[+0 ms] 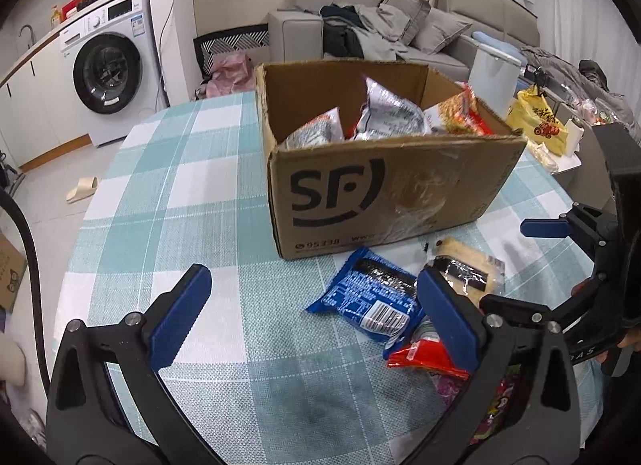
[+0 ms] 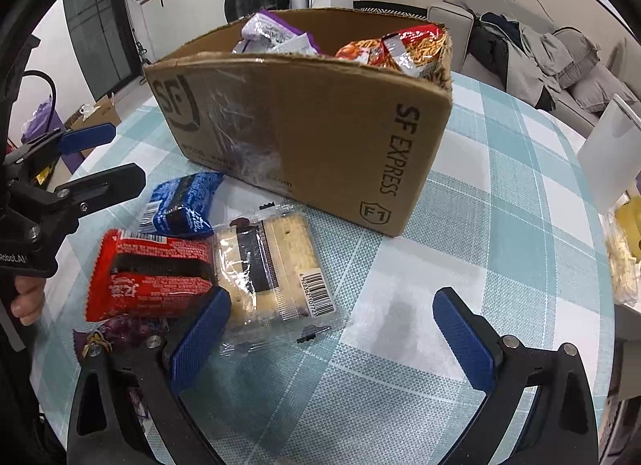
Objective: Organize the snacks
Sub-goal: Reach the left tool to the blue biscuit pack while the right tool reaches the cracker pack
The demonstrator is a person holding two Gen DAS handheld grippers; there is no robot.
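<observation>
- one box (image 1: pixel 384 184) stands open on the desk (image 1: pixel 180 184), printed "sf", with at least three snack bags poking above its rim: two silver bags (image 1: pixel 388 112) and one orange-red bag (image 2: pixel 396 48).
- loose on the desk in front of the box i count four packets: one blue pack (image 2: pixel 182 204), one red pack (image 2: pixel 152 276), one clear cracker pack (image 2: pixel 276 272) with a barcode, and a purple pack (image 2: pixel 120 335) mostly hidden under the red one and my right tool.
- the blue, red and cracker packs lie touching each other, just beside the box's front wall.
- my left gripper (image 1: pixel 316 317) has its jaws spread wide, holding nothing; its right pad covers part of the blue and red packs in the left view.
- my right gripper (image 2: pixel 332 341) also has jaws spread wide and bare; its left pad overlaps the corner of the cracker pack.
- print on the packets is too small to read.
- the desk wears a teal and white checked cloth.
- behind: one washer (image 1: pixel 108 68), one grey sofa (image 1: pixel 400 28) heaped with clothes, one yellow bag (image 1: pixel 539 124).
</observation>
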